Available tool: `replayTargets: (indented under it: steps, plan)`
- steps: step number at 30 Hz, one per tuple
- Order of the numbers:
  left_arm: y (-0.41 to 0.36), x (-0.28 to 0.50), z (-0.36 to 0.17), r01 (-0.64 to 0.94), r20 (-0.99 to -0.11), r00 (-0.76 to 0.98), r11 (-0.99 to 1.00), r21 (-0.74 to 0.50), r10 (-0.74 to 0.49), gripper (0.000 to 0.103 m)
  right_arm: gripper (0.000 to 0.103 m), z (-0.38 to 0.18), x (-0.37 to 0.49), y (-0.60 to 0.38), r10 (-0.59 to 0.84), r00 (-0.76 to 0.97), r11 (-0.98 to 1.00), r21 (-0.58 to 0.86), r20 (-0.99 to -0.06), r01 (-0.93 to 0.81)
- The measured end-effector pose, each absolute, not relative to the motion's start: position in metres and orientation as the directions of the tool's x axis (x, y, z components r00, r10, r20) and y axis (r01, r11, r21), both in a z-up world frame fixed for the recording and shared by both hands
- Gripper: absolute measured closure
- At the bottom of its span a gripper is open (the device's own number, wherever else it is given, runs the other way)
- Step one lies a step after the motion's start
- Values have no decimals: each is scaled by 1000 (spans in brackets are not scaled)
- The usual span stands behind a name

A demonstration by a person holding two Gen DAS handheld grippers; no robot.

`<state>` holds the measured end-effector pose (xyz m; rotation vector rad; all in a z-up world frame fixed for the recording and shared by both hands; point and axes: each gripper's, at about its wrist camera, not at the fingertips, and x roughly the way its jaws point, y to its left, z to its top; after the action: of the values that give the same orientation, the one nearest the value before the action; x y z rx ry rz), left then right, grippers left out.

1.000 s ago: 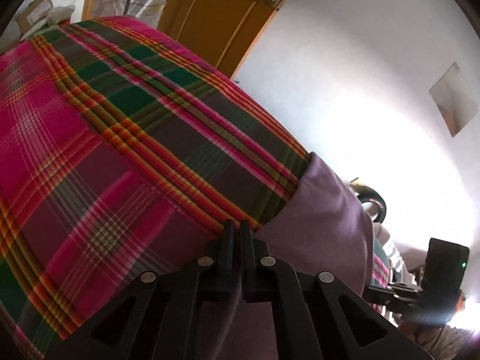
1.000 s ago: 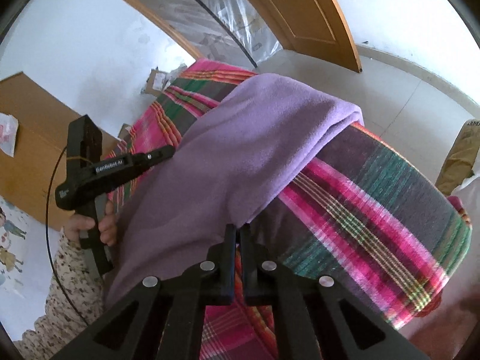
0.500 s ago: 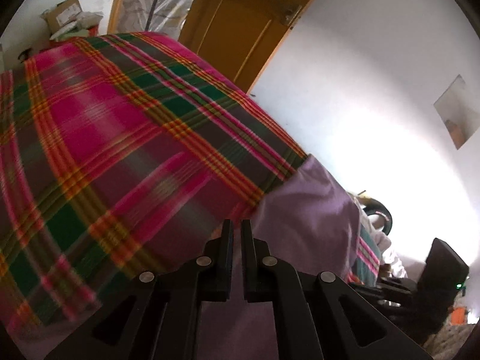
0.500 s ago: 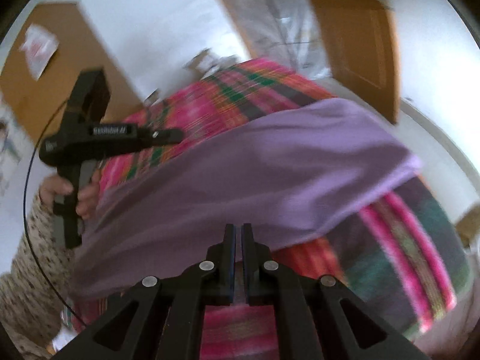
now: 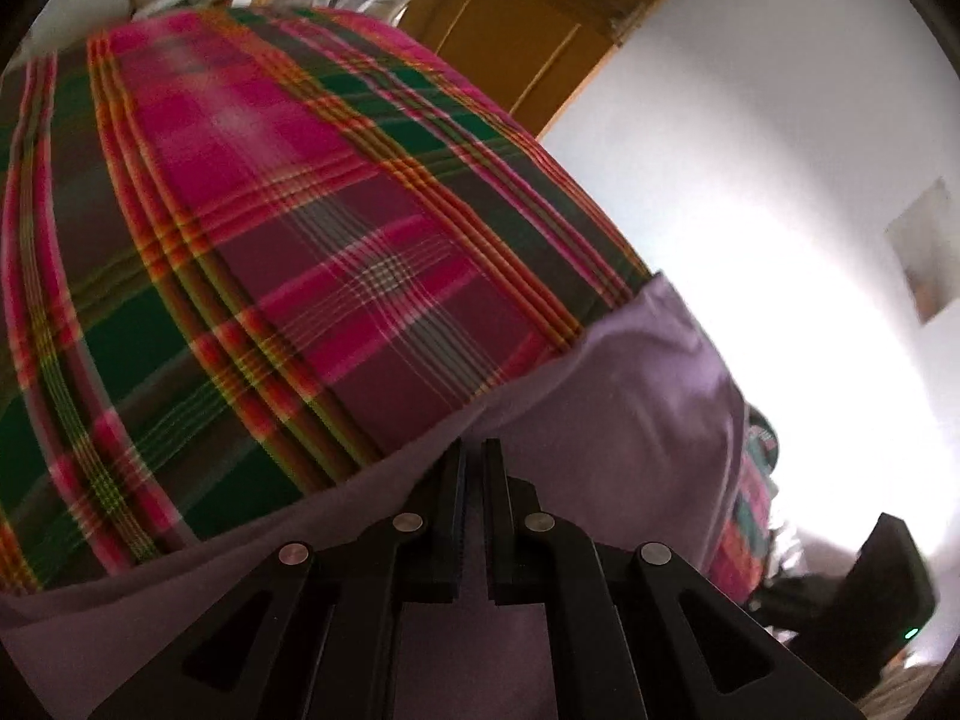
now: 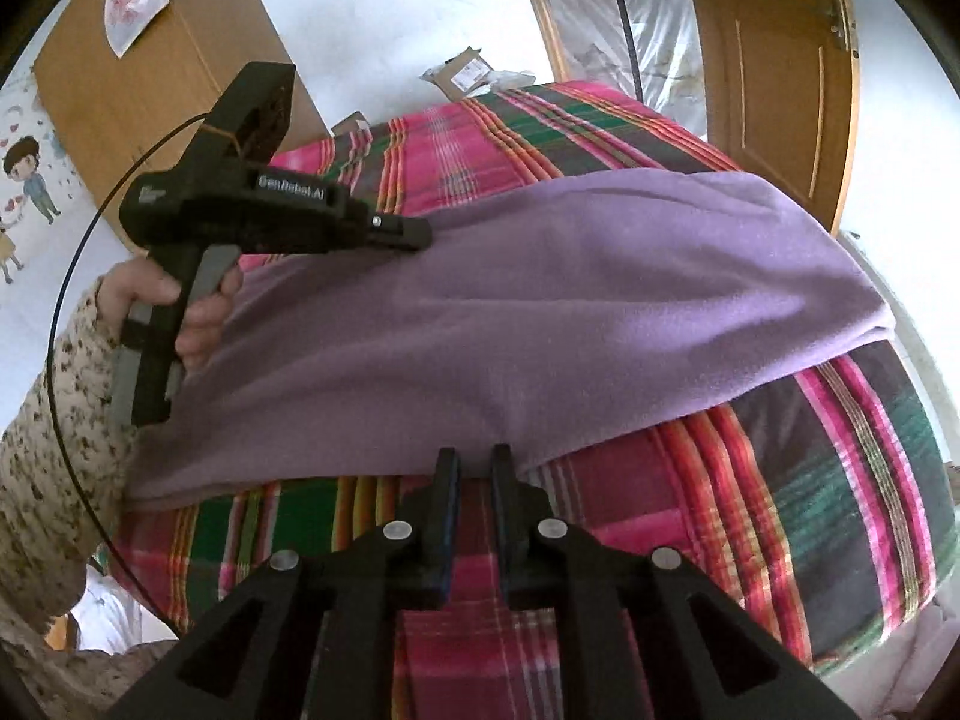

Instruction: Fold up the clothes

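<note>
Soft purple fleece garment (image 6: 540, 300) now lies flatter across the plaid bedcover (image 5: 270, 252); left tongs (image 5: 474, 462) and right tongs (image 6: 474, 468) pinch its edge, nearly closed.

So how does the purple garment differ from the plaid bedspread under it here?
The purple garment is one plain colour with a soft fleecy surface; the plaid bedspread is striped in pink, green and orange. The purple garment lies as a narrow band gripped along its near edge by the left gripper and right gripper; the plaid bedspread covers the whole bed, ungripped. Both are cloth.
</note>
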<state>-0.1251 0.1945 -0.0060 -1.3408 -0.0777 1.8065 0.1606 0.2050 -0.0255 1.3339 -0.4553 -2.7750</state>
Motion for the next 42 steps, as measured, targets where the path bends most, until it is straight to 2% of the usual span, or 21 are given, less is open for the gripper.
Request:
replayTargets:
  steps: [4,8,11,13,19,24,28,30,34,38,42]
  plan:
    - [186,-125,-5,-583,-747,-78,-638,-502,660,98,93,-18,157,204,-137,-624,-961,256,-769,-104]
    - [170,-126,-1,-533,-739,-80,-655,-536,669,98,93,4,153,198,-129,-702,-964,255,-701,-77]
    - [154,-106,14,-533,-752,-99,-673,-513,651,98,93,2,136,189,-121,-701,-975,216,-703,-47]
    - [143,-97,20,-528,-756,-114,-684,-503,645,98,93,-9,121,185,-108,-668,-979,194,-736,-56]
    - [89,-70,20,-466,-757,-177,-731,-499,629,98,92,-22,135,183,-129,-647,-979,201,-751,-38]
    - [28,-41,23,-367,-719,-274,-760,-536,639,98,90,-12,145,182,-151,-639,-977,210,-754,-18]
    - [-13,-14,29,-291,-675,-359,-764,-575,645,98,90,-4,128,155,-194,-663,-978,195,-723,73]
    - [-35,3,30,-253,-667,-400,-775,-578,628,95,89,-9,121,142,-207,-655,-977,184,-727,105]
    - [-72,34,25,-179,-674,-457,-802,-570,581,93,88,-26,118,130,-244,-597,-969,208,-764,130]
    - [-109,68,11,-85,-677,-499,-808,-583,541,93,87,-25,138,125,-240,-611,-971,185,-755,152]
    - [-137,90,7,-12,-671,-545,-805,-593,503,93,86,-23,149,112,-261,-549,-963,173,-794,207]
